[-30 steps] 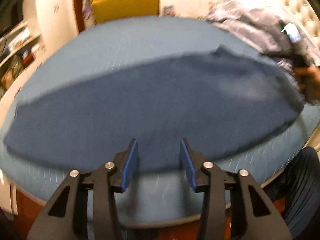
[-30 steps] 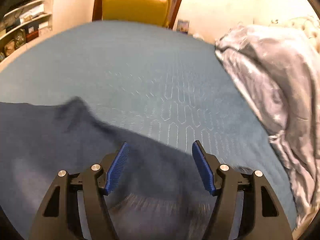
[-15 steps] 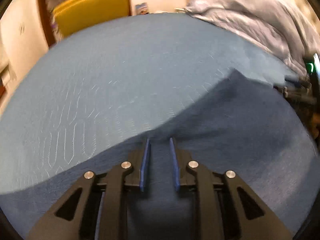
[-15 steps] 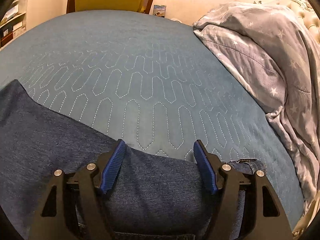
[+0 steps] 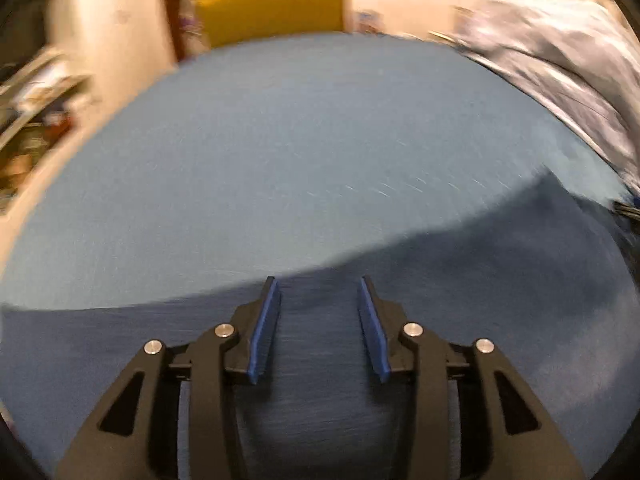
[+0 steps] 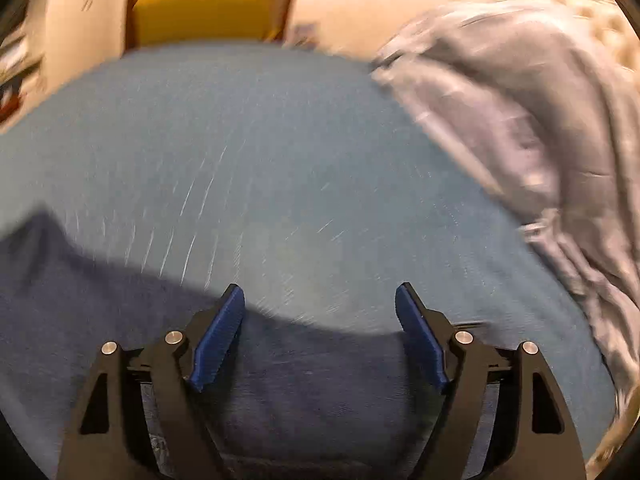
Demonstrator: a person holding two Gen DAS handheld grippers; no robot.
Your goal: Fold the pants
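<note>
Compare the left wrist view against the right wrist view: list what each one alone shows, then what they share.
Only the left wrist view shows the left gripper, its jaws apart and just reopened over the dark pants, pads clear of the cloth. It also shows cluttered shelves at the left edge.

Only the right wrist view shows the right gripper, its jaws wide and opening further, nothing pinched, and a tufted headboard.

Both show the pants lying on the blue quilted bedspread, the grey rumpled blanket and the yellow chair. Both are motion-blurred.
</note>
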